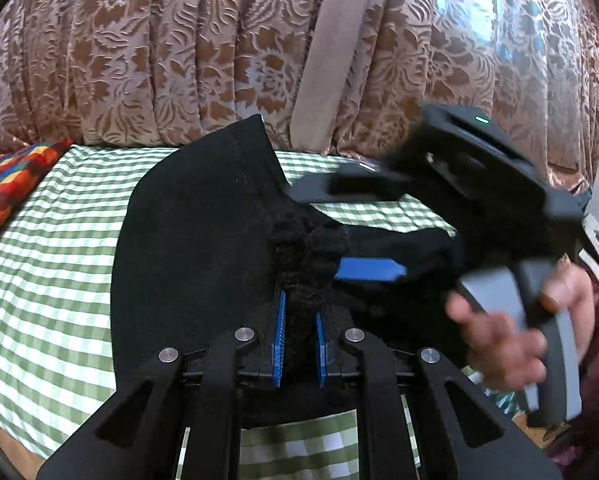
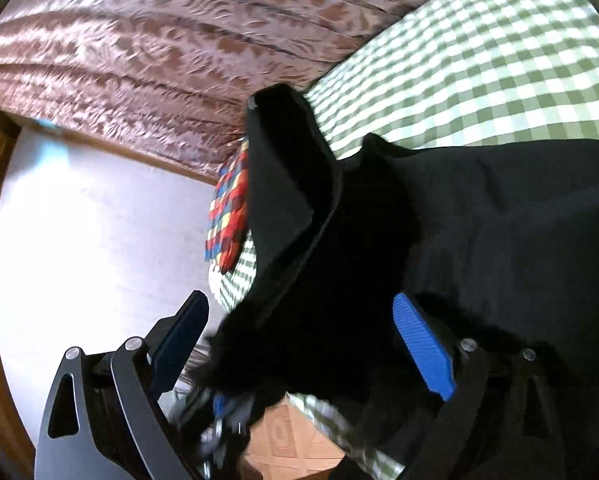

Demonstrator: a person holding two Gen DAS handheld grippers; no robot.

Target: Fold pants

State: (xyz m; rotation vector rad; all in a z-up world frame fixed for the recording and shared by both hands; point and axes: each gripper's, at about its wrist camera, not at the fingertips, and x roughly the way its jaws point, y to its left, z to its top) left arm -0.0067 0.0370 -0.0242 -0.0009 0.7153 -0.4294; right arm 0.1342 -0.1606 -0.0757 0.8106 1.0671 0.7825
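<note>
- Lying across the middle of the left wrist view, the black pants [image 1: 195, 240] spread over a green-and-white checked cloth [image 1: 47, 248], which fills the left and centre of the frame.
- At the lower centre, the left gripper [image 1: 299, 320] has its blue ribbed pads nearly together, pinching a bunched, fuzzy ridge of the pants fabric between them.
- The pants' long axis runs from that pinch up toward the upper centre, where a stitched edge ends in a raised point against the brown floral curtain [image 1: 159, 48].
- A multicoloured patchwork cushion [image 1: 7, 184] sits at the left edge, on the cloth.
- At the right of the frame, the right gripper [image 1: 373, 270], blurred, reaches in sideways; one blue pad [image 1: 369, 270] shows against the fabric just beside the bunch, and a hand [image 1: 507, 344] holds its grey handle.
- In the right wrist view, its pads stand wide apart at lower left and lower right, with dark matte fabric [image 2: 499, 220] draped between them and over the right pad's side; nothing is clamped.
</note>
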